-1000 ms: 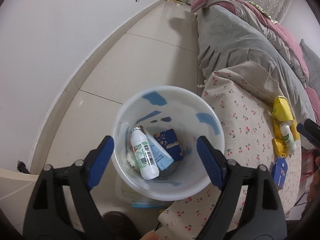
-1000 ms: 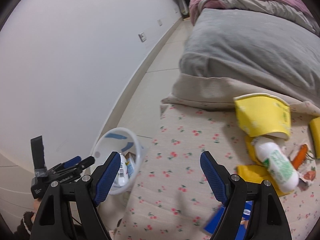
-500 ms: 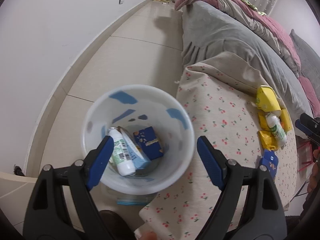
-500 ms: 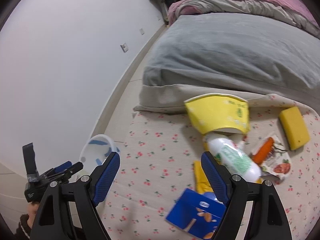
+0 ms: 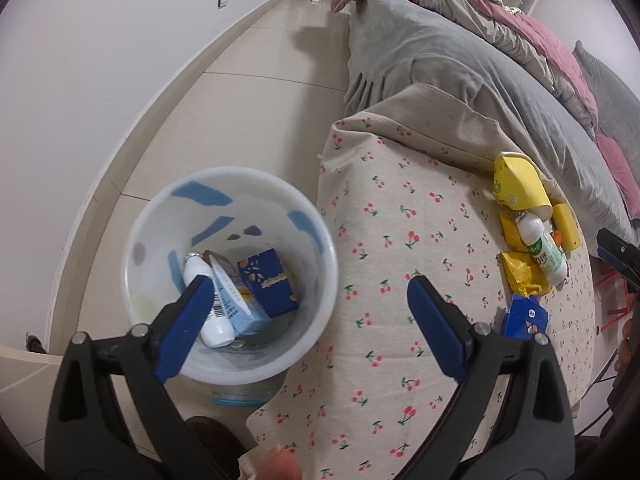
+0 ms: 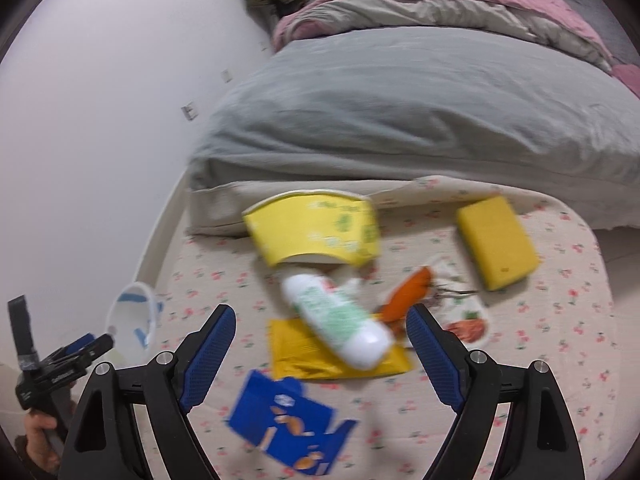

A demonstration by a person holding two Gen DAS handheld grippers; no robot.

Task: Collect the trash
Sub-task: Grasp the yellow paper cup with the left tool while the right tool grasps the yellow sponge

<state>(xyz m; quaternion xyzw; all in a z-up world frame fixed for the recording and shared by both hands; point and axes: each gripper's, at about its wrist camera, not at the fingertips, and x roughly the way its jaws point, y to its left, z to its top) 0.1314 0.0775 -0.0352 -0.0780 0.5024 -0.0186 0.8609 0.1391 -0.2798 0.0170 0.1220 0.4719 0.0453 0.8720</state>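
Since a second ago both views have swung toward the littered end of the cherry-print cloth: the bin has slid to the left in the left wrist view, and the right wrist view has left the bin side and now looks down on the trash pile.

Left to right, left wrist view. White bin point(image 5: 230, 276) on the floor, at about 9 o'clock from the cloth's near corner, just beside its hanging edge. Inside: a white bottle point(image 5: 208, 304), a pale blue carton point(image 5: 236, 304), a dark blue box point(image 5: 268, 282). Three pieces collected, by my count. Left gripper point(image 5: 308, 320) hangs over the bin rim and cloth edge; jaws opening, nothing between them.

Right wrist view, left to right. Right gripper point(image 6: 320, 356) over the pile, jaws widening, no pad pressing on anything. Blue flattened box point(image 6: 288, 420) at 6 o'clock of the pile; yellow wrapper point(image 6: 304, 354) under a white-and-green bottle point(image 6: 336, 320); yellow paper cup point(image 6: 316, 236) on its side at 12 o'clock; orange wrapper point(image 6: 408, 300) and a printed sachet point(image 6: 464, 316) at 3 o'clock; yellow sponge point(image 6: 496, 240) farthest right.

Judgement: under halfway. Roughly seven pieces remain on the cherry-print cloth point(image 6: 560, 360). Bottle looks the likely next pick.
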